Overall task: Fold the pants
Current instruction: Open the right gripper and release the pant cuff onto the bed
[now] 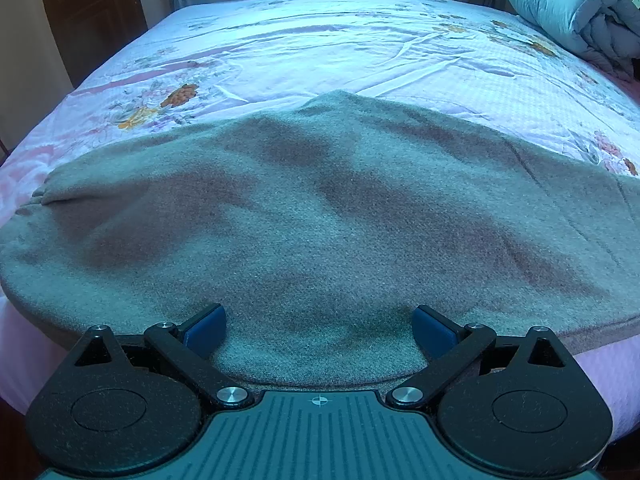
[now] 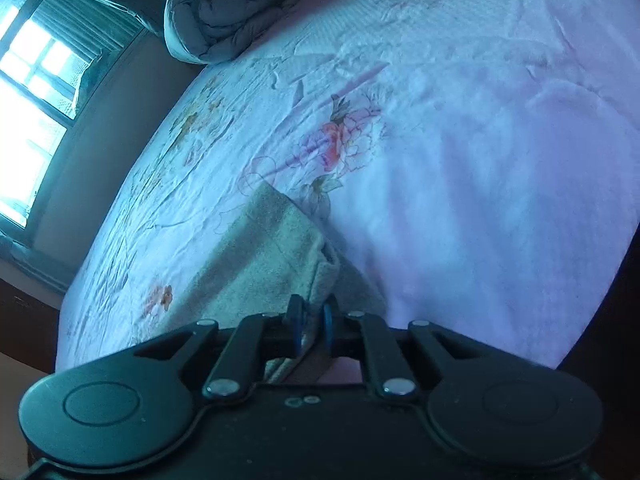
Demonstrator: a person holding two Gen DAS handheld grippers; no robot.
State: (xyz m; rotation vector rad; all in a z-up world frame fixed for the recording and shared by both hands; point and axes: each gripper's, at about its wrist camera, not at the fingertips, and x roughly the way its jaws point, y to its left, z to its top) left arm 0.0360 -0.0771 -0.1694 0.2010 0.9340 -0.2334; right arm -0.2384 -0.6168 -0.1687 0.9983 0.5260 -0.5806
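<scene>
Grey fleecy pants lie spread flat across the near side of the bed, their near edge at the mattress edge. My left gripper is open, its blue pads wide apart just over that near edge, holding nothing. In the right wrist view my right gripper is shut on an edge of the pants, and the cloth runs away from the pads onto the bed.
The bed carries a pale floral sheet. A rolled grey quilt lies at the far right corner, also in the right wrist view. A dark wooden door stands far left. A window is beside the bed.
</scene>
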